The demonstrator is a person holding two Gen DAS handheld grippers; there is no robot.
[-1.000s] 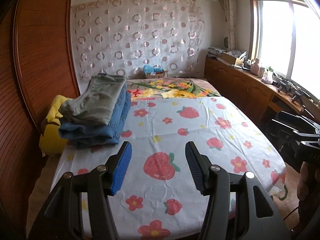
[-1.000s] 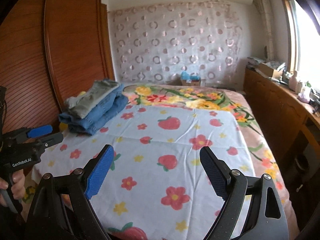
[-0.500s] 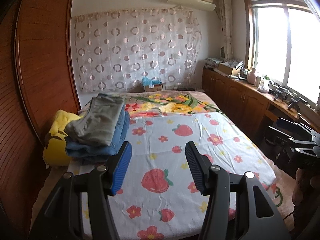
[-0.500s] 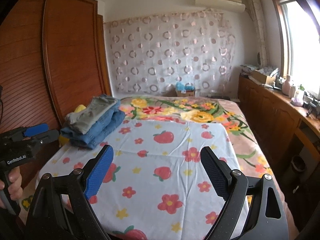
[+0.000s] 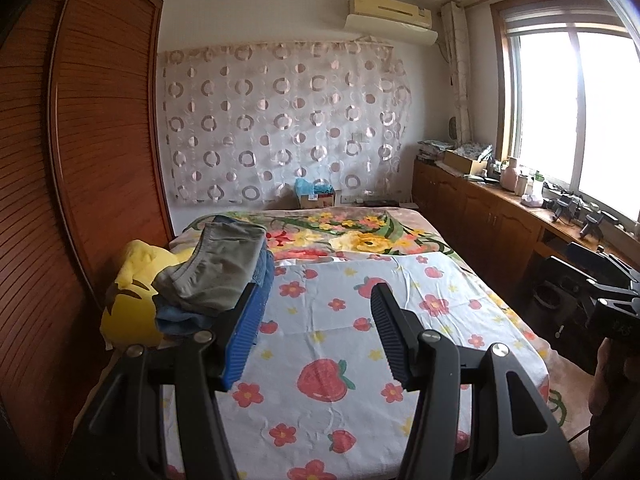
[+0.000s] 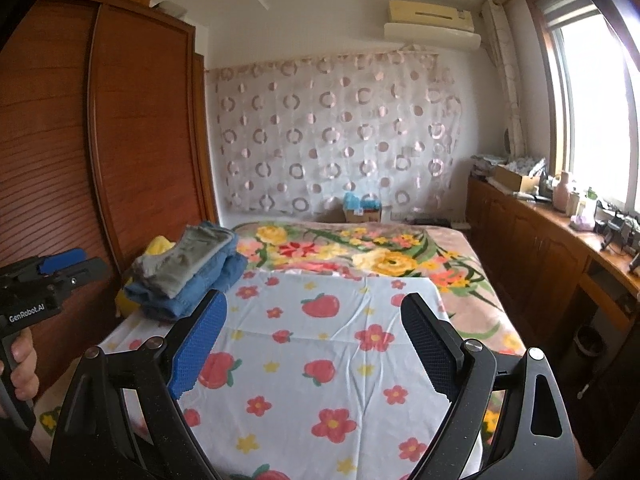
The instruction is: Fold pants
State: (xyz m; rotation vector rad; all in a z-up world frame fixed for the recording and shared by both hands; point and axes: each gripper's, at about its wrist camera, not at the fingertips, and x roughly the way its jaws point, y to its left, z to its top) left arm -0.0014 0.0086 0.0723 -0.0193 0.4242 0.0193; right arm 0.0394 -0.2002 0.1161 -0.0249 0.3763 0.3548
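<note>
As seen from the left wrist view, the left gripper (image 5: 316, 336) fills the lower middle of the frame with its jaws spread wide and nothing between them. A stack of folded pants (image 5: 224, 280) sits at the left centre of the frame on the near left part of the bed (image 5: 460, 320), grey-green pair on top, blue denim beneath, resting against a yellow plush toy (image 5: 132, 296). That stack lies up and left of the gripper, partly hidden behind the blue left finger, though apart from it in depth. The strawberry-print sheet (image 5: 360, 320) ahead of the gripper carries no unfolded garment. Judged from this, the folding on view is finished and any further pair would have to be fetched from out of frame.

Turning to the right wrist view, the right gripper (image 6: 312, 340) is likewise wide open and empty at the lower middle. The same stack appears at the left centre, up and left of the blue finger and well apart from it. At the far left edge the left gripper shows side-on, held in a hand (image 6: 22, 364). No loose pants appear anywhere on the bed.
</note>
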